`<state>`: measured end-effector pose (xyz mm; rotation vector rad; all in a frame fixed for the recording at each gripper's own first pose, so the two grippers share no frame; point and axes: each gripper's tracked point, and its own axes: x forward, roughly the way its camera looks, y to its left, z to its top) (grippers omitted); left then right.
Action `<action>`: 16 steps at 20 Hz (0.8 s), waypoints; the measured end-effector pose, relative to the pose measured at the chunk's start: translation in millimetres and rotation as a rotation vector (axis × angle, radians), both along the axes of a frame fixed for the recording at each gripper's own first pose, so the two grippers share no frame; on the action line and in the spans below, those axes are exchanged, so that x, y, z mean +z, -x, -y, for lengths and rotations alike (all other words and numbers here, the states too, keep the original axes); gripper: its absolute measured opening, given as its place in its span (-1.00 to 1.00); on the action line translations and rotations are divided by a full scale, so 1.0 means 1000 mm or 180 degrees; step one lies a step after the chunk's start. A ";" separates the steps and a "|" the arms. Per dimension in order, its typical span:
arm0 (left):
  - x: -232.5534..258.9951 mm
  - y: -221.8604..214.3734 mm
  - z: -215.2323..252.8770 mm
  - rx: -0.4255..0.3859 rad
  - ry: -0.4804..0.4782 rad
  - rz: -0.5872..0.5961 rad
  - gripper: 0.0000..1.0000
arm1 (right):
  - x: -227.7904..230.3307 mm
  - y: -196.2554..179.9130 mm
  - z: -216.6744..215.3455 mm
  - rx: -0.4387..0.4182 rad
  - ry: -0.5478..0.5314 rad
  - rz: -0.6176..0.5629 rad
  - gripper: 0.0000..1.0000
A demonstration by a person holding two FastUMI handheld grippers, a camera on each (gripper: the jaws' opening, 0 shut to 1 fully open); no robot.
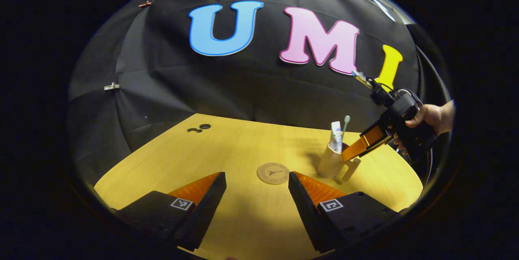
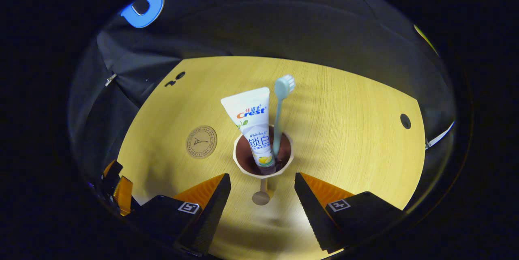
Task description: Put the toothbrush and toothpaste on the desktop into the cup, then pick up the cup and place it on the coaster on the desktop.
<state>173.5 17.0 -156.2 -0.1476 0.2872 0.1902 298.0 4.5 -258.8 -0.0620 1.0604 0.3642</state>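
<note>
A beige cup (image 2: 262,162) with a handle (image 2: 261,196) stands on the yellow wooden desktop (image 2: 344,130). Inside it lean a white toothpaste tube (image 2: 252,124) and a pale blue toothbrush (image 2: 279,114). My right gripper (image 2: 262,193) hangs open just above and behind the cup, its fingers either side of the handle. In the left gripper view the cup (image 1: 330,162) with the toothpaste (image 1: 335,134) and toothbrush (image 1: 345,124) is at the right, and the right gripper (image 1: 359,150) reaches it from the right. A round brown coaster (image 1: 273,172) lies between the fingers of my open left gripper (image 1: 257,189). The coaster (image 2: 201,142) lies left of the cup.
A person's hand (image 1: 429,118) holds the right gripper at the right edge. Small dark round bits (image 1: 199,128) lie near the desktop's far left corner. A dark hole (image 2: 405,121) marks the desktop at the right. The black cloth wall closes off the far side.
</note>
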 end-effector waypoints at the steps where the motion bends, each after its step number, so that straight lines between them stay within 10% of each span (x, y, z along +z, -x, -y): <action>1: -0.004 0.005 -0.009 0.0066 0.0022 -0.0028 0.95 | -0.008 -0.002 -0.003 -0.0007 0.0028 -0.0051 0.95; 10: -0.034 0.021 -0.046 0.0209 0.0037 -0.0352 0.95 | -0.054 -0.009 -0.005 -0.0092 0.0257 -0.0562 0.91; 16: -0.036 0.018 -0.033 0.0146 0.0098 -0.0381 0.95 | -0.065 -0.008 -0.004 -0.0035 0.0333 -0.0609 0.53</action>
